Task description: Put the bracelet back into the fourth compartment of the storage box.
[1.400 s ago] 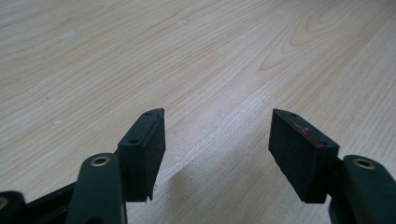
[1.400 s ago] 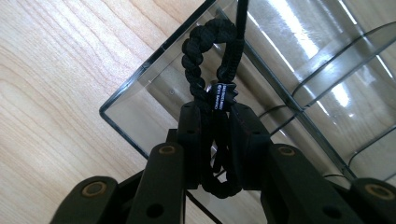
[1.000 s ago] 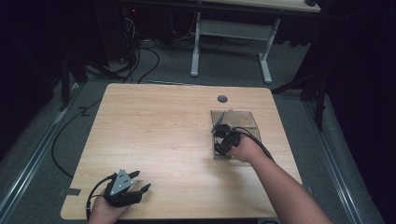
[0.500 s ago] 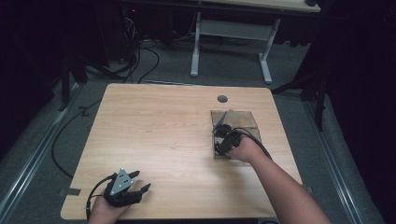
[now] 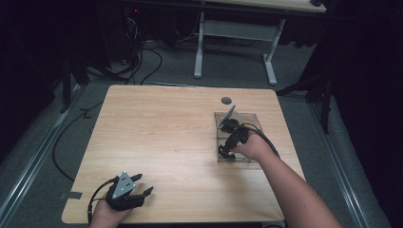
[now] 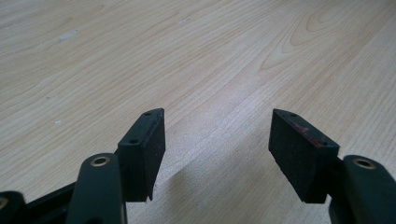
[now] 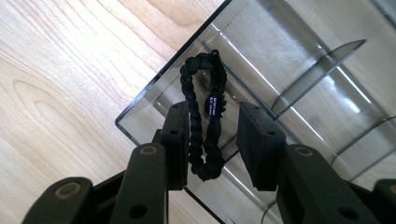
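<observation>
Right tool (image 7: 212,140) hovers at the bench's (image 5: 161,142) three o'clock, jaws just opening around, not pinching, a black braided cord bracelet (image 7: 205,116) lying in the clear plastic tray (image 7: 299,60). Left tool (image 6: 217,149) gapes empty at seven o'clock.

We see bare forearms, no sleeves; left gripper (image 5: 142,185) black with grey three-cornered plate on top and black cable off its back; right gripper (image 5: 227,148) black, cable looping behind; jaws end in flat black pads (image 6: 144,149) with small screw holes, brass rivets on the arms
</observation>
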